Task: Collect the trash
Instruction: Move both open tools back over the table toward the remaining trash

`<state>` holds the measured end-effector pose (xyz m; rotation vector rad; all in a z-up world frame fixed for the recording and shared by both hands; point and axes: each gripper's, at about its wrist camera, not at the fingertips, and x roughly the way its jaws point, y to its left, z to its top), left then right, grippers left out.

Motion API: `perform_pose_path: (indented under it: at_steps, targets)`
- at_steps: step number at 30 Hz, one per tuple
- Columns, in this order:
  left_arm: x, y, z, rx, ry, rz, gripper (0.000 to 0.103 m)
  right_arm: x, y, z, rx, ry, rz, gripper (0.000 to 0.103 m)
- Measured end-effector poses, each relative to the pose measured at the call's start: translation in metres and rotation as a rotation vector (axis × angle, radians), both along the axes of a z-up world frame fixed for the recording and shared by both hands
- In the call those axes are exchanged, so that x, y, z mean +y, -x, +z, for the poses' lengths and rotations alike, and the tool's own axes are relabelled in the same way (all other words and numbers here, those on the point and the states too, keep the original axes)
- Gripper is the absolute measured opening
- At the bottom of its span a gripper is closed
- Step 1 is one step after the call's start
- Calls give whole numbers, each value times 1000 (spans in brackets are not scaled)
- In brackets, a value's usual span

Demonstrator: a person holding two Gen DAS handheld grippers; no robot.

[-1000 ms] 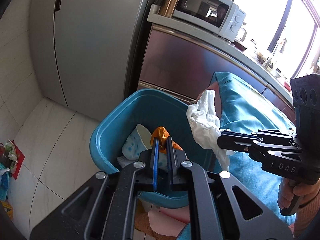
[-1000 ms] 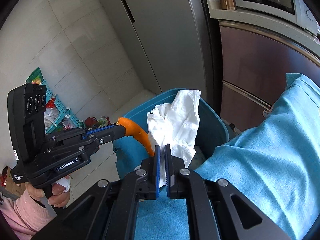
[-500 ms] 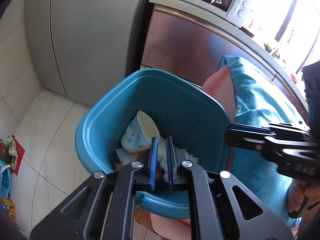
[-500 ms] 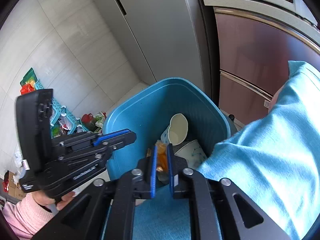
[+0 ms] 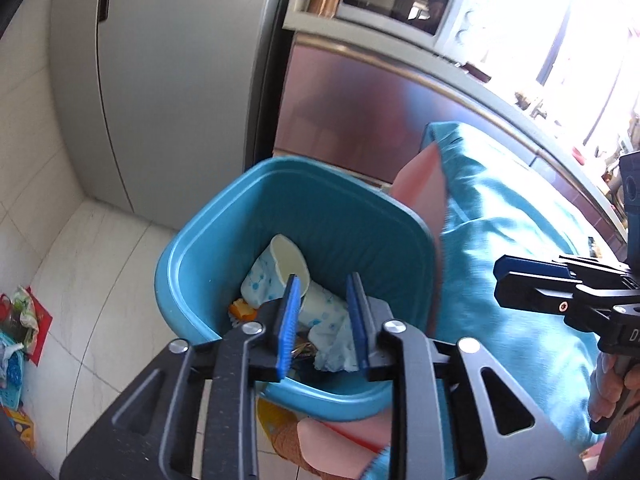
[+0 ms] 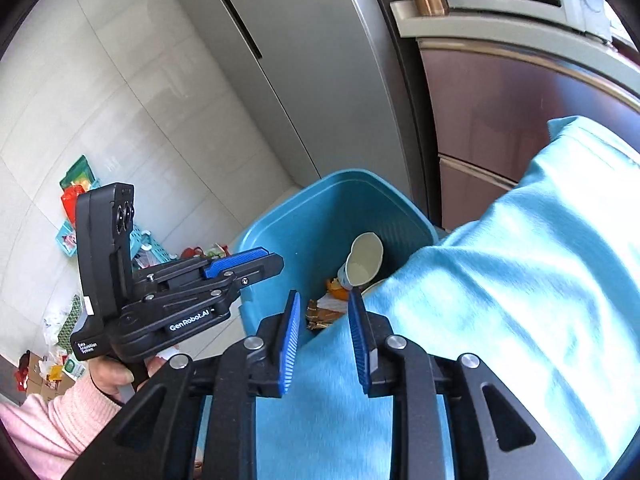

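A blue trash bin [image 5: 224, 216] stands on the floor beside the table; it also shows in the right wrist view [image 6: 320, 216]. Inside lie a patterned paper cup [image 5: 276, 272], a crumpled white tissue [image 5: 336, 340], an orange peel [image 5: 240, 309] and wrappers [image 6: 320, 314]. My left gripper [image 5: 323, 320] is open and empty just above the bin's near rim. My right gripper [image 6: 324, 332] is open and empty above the cloth edge next to the bin. Each gripper shows in the other's view, the left gripper [image 6: 236, 266] and the right gripper [image 5: 508, 280].
A light blue cloth [image 6: 500, 280] covers the table on the right. A grey fridge [image 5: 168, 80] and a brown cabinet [image 5: 360, 112] with a microwave [image 5: 396, 4] stand behind the bin. Baskets and bags [image 6: 80, 200] lie on the floor at the left.
One second ago my left gripper held an orange peel and my right gripper a white tissue over the bin. Both have dropped into the bin, and both grippers have opened.
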<state>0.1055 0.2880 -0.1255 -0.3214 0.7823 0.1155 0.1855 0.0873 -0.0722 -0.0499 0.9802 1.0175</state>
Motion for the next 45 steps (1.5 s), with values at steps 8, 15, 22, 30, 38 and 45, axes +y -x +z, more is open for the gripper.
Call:
perform_pose_path:
  at_steps: [8,15,22,30,38,45]
  targets:
    - [-44,15,36,-103,-15,-118,34,-50,19,18,-51,-54,-69,31]
    - [-99,11,45,-113,8,-266,36,-117,30,19,-62,-79,-192,32]
    - [-163,8,50,-114,22,-419,36,-189,44,17,-91,-64,-369,32]
    - [-240,6,53,-113,19,-574,36,-282,65,14,-115,-59,-605,32]
    - [-304,-7,52,-99,10,-688,36,-370,77,4,-120,-45,-824,36]
    - [-348,-28,52,-77,5,-757,36,-404,76,-13,-76,-31,-903,45]
